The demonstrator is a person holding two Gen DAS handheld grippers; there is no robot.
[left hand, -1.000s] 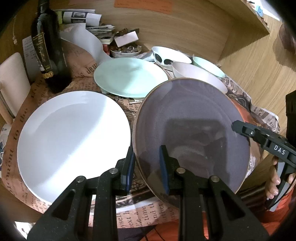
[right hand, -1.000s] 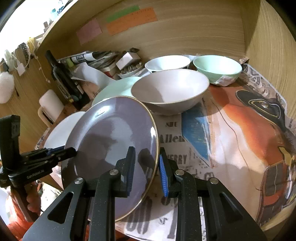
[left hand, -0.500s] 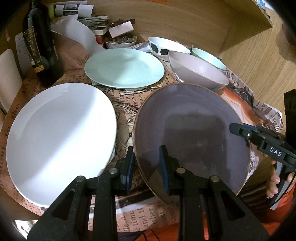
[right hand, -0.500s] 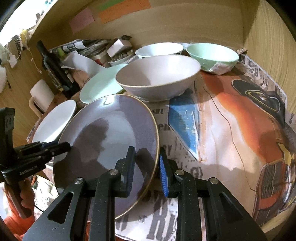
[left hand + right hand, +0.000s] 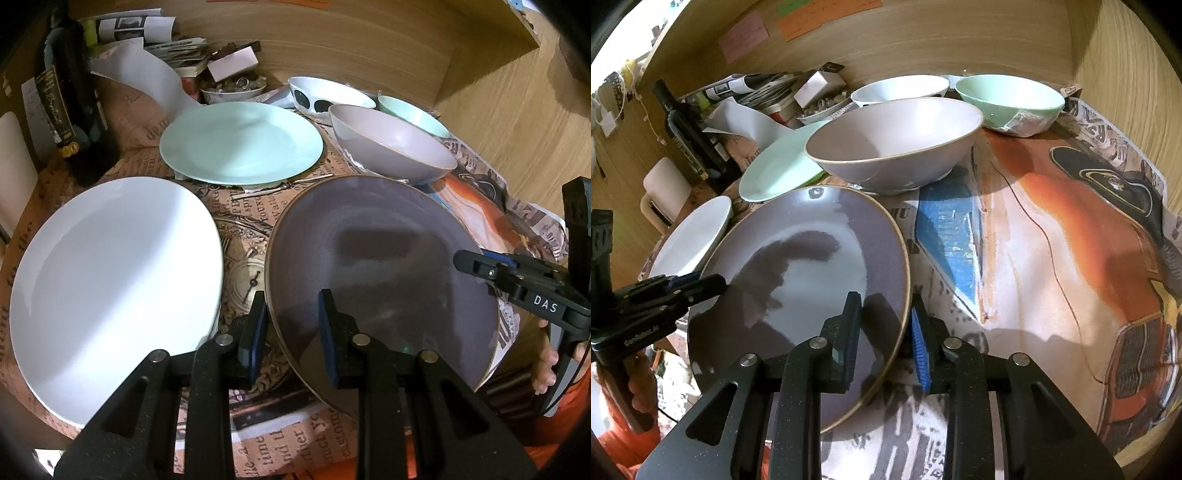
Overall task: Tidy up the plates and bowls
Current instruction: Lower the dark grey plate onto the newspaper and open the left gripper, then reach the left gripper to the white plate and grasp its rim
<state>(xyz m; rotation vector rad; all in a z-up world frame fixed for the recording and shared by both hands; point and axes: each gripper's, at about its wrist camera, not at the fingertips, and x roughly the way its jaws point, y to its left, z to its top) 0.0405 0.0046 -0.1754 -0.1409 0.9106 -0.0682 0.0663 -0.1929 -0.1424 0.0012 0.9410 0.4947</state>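
A grey-purple plate [image 5: 369, 258] with a thin gold rim hangs low over the newspaper-covered table, held from both sides. My left gripper [image 5: 292, 299] is shut on its near left rim, one pad above and one below. My right gripper [image 5: 885, 299] is shut on the opposite rim [image 5: 905, 280]. Each gripper shows in the other's view: the right one [image 5: 480, 264] and the left one [image 5: 701, 286]. Left of the held plate lies a big white plate [image 5: 110, 277], behind it a mint plate [image 5: 240, 144]. A grey-pink bowl [image 5: 894, 147] stands just behind the held plate.
A white bowl with black spots [image 5: 328, 94] and a mint bowl [image 5: 1008, 99] stand at the back near the wooden wall. A dark bottle [image 5: 66, 92], papers and a small dish of odds and ends crowd the back left. Printed paper [image 5: 1052, 240] covers the table on the right.
The grey-purple plate and both grippers have sunk a little toward the table. Both grips on the rim look the same as before.
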